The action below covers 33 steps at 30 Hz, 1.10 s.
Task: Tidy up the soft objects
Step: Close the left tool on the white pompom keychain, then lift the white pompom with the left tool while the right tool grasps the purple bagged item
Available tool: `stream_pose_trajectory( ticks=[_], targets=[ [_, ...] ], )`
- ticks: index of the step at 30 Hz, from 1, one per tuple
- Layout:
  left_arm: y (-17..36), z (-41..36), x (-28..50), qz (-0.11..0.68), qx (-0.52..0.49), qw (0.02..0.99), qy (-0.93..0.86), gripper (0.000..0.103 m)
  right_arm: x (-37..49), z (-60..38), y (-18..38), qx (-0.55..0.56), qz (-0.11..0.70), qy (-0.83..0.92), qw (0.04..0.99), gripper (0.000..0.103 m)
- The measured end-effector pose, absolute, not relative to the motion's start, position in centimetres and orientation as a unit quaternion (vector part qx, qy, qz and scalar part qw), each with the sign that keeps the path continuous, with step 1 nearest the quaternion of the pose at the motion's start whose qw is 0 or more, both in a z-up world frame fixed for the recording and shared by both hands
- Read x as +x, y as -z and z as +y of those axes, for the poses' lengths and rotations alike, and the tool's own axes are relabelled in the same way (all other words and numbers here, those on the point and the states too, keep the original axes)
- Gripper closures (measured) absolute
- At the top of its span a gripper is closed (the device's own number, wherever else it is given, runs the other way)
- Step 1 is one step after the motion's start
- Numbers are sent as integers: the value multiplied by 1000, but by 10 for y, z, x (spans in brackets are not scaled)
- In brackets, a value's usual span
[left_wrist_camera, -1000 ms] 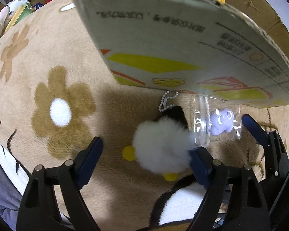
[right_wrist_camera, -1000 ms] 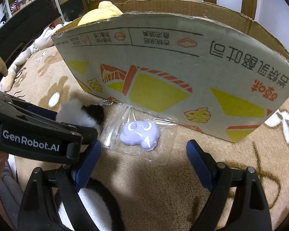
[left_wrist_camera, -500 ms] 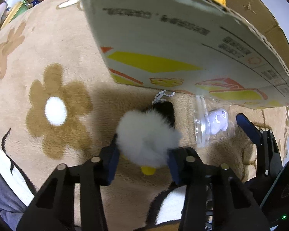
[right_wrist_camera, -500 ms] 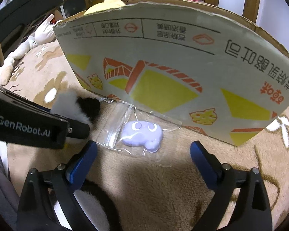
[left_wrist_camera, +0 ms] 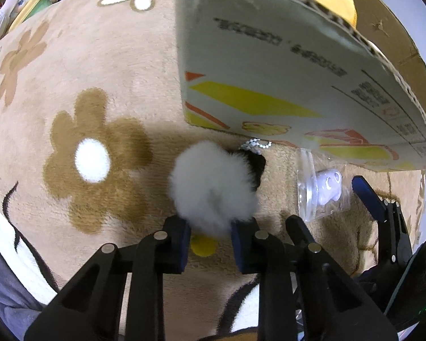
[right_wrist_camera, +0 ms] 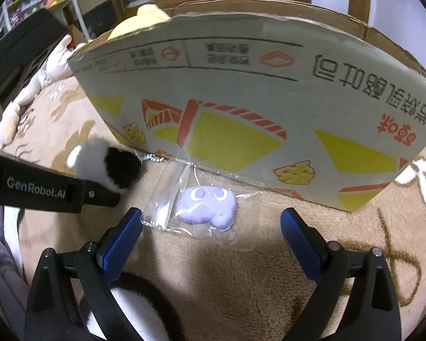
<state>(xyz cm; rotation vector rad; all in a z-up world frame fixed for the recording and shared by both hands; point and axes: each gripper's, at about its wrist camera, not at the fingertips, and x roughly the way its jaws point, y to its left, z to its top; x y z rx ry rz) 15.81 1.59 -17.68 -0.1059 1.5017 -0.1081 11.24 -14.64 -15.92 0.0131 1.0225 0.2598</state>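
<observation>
Left hand-held gripper (left_wrist_camera: pixel 210 241) pointed straight down over a beige plush blanket (left_wrist_camera: pixel 105 65) patterned with brown and white flowers, jaws closing with the blue pads (left_wrist_camera: pixel 238 238) pressed into the lower part of a fluffy white-and-black pompom plush keychain (left_wrist_camera: pixel 213 182). Yellow foot (left_wrist_camera: pixel 204 246) of that plush peeking out between the pads, silver ball chain (left_wrist_camera: pixel 255 144) trailing from its black end to the base of the box. Seen from the right wrist view, the same pompom plush (right_wrist_camera: pixel 108 164) lying just left of a clear zip bag, with the black arm of the left gripper marked "GenRobot.AI" (right_wrist_camera: pixel 42 190) reaching in from the left edge.

Right hand-held gripper (right_wrist_camera: pixel 210 224) tilted downward, jaws spread wide and holding nothing, blue pads (right_wrist_camera: pixel 122 236) standing either side of a clear plastic zip bag (right_wrist_camera: pixel 167 199) containing a small lilac squishy creature (right_wrist_camera: pixel 206 206). Left pad just beside the bag's near corner, contact impossible to tell; right pad well apart from it. Bag lying flat on the blanket, its far edge tucked against the base of a large open cardboard box with yellow and orange printing (right_wrist_camera: pixel 241 96). Rounded yellow soft toy (right_wrist_camera: pixel 139 20) visible above the box's rim, inside it. Pale plush limbs (right_wrist_camera: pixel 54 62) lying on the blanket beyond the box's left corner.
</observation>
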Motion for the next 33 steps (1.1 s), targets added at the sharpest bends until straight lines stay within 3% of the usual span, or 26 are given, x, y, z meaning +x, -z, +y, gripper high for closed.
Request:
stream_pose_trajectory(
  ticks=[8,15,33],
  targets=[
    [170,23,158,676,-47,734,44,85,115,-139,162,9,487,-97,868,2],
    [170,19,160,672,-42,738,42,85,115,-143,160,21,487,-92,868,18],
    [144,7,138,648,-24,759,55,88,92,-148,149,-18,474,-91,876,31]
  ],
)
